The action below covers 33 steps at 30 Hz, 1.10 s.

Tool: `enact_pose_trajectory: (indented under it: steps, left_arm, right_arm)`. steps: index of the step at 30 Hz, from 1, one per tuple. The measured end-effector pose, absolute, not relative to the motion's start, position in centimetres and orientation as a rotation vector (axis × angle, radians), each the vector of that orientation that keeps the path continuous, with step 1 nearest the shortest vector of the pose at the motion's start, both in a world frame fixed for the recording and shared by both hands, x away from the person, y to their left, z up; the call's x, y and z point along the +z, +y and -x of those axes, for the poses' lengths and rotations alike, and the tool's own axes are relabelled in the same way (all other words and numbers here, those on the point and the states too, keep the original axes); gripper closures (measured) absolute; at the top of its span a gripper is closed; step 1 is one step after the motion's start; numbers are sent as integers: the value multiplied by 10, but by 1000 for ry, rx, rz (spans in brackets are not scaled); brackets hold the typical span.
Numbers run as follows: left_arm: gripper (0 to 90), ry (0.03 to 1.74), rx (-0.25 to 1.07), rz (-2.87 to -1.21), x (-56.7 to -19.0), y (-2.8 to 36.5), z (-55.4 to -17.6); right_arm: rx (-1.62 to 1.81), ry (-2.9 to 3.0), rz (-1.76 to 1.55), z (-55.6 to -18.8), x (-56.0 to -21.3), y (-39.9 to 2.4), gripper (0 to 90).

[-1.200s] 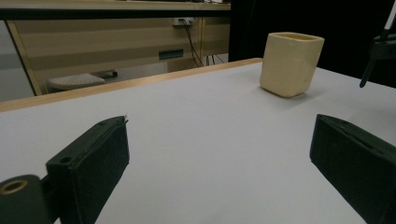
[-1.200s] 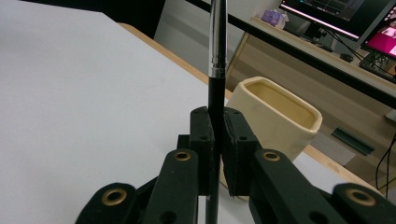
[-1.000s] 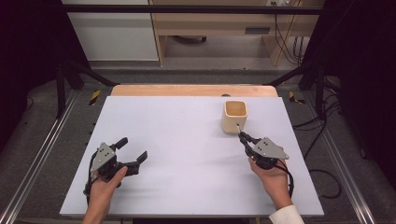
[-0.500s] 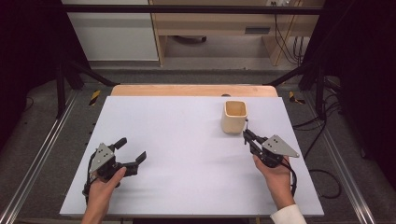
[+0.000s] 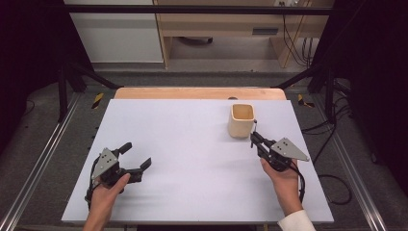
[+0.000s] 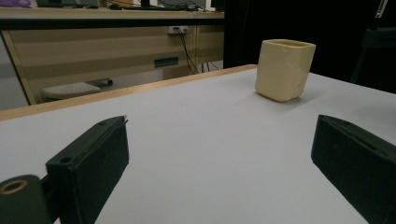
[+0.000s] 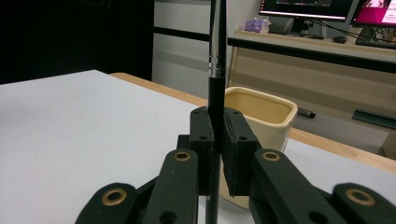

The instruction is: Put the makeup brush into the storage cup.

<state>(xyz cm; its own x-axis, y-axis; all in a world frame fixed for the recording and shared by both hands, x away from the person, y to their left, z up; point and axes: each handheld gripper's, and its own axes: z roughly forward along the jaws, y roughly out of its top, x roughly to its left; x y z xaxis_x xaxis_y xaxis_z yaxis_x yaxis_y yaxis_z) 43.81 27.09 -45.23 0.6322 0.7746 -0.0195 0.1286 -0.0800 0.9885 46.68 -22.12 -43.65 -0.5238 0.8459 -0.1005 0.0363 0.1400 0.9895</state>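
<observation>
Leftmost, the left gripper (image 5: 136,159): held in the person's left hand (image 5: 107,190) near the front left part of the white table (image 5: 192,192), grey three-cornered plate on top, cable trailing back beside the wrist. Its two black jaws stand wide apart with nothing between them; in the left gripper view (image 6: 219,154) bare tabletop lies between them and the cup sits well beyond, toward the right jaw's side.

Centre: open white surface, a light wooden strip (image 5: 192,93) along its far edge.

Right of centre, toward the far edge: cream cup (image 5: 241,121), squarish with rounded corners, upright, mouth open upward; contents cannot be told. It also shows in the left gripper view (image 6: 284,69) and the right gripper view (image 7: 261,116).

Right: the right gripper (image 5: 254,139), held in the person's right hand (image 5: 284,180), a white cuff at the wrist. Jaws closed narrowly on a thin black pen-like stick (image 7: 217,70), which stands upright between the pads with a silvery band partway up. The tips point toward the cup and sit just beside its near right corner; whether they touch it cannot be told.
</observation>
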Motion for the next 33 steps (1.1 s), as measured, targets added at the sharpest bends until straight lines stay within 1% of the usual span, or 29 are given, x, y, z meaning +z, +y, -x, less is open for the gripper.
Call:
enact_pose_trajectory:
  steps: [15, 19, 26, 33]
  left_arm:
    - [31, 733, 613, -1565, -453, 283, -438]
    - [31, 718, 602, -1561, -454, 282, -438]
    - [31, 666, 591, -1603, -457, 276, -438]
    - [28, 669, 589, -1603, -459, 274, -441]
  right_arm:
    - [1423, 1731, -845, -471, -431, -213, 835]
    - [1418, 1733, -850, -475, -427, -214, 835]
    - [1383, 1761, -858, -485, -424, -214, 834]
    - [1389, 1760, -874, -494, -414, -215, 835]
